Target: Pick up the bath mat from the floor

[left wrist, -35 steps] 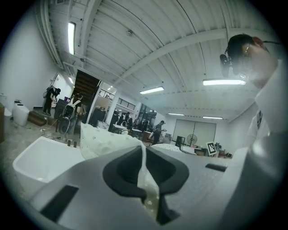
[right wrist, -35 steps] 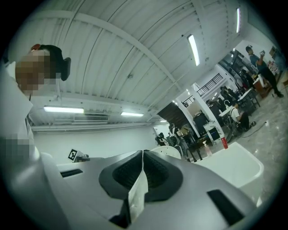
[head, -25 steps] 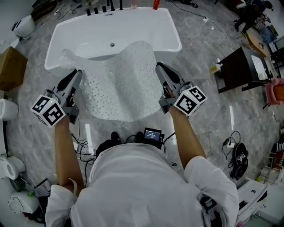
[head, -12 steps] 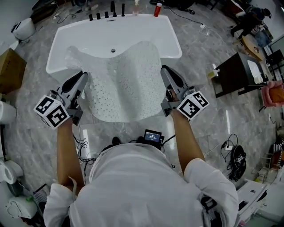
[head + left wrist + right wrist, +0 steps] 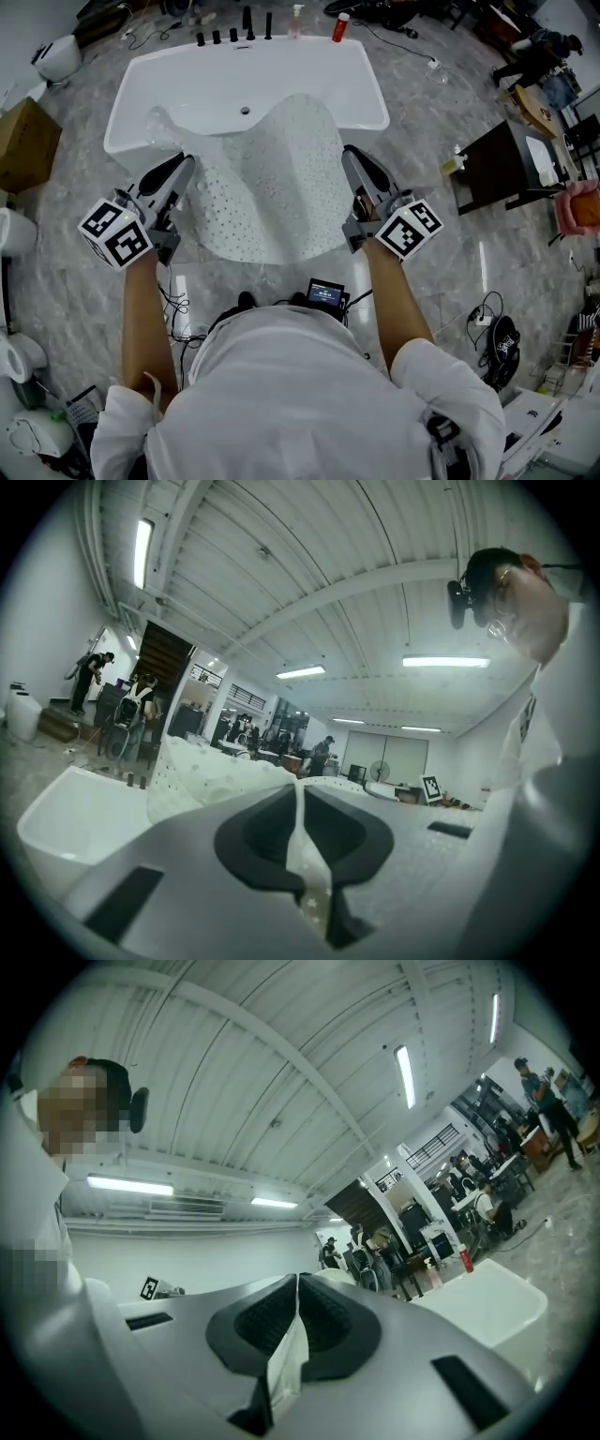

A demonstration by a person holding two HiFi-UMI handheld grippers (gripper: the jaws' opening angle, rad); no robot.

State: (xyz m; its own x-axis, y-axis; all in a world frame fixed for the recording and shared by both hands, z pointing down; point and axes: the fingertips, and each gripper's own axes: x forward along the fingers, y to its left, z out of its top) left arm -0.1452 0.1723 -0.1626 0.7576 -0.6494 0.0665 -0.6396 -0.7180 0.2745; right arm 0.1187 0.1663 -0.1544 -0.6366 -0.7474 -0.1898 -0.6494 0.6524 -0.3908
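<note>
Above the bathtub (image 5: pixel 141 86), holds the bath mat (image 5: pixel 272 178) spread and sagging, far end inside the rim, seemingly off the floor (image 5: pixel 441 103). Clamps its left edge in the left gripper (image 5: pixel 184 163) and its right edge in the right gripper (image 5: pixel 350 156), both pinched tight. Seemingly past pickup; next: keeping both sides level.

the bath mat (image 5: pixel 267 178) spans between the two grippers, its left edge pinched in the left gripper (image 5: pixel 187 162) and its right edge in the right gripper (image 5: pixel 349 154). its far part lies over the near rim of the bathtub (image 5: pixel 169 70), which stands in front of the person. taps (image 5: pixel 234 34) and two bottles (image 5: pixel 319 21) line the tub's far rim. a box (image 5: pixel 26 145) sits left of the tub, and a table (image 5: pixel 492 155) stands to its right.
</note>
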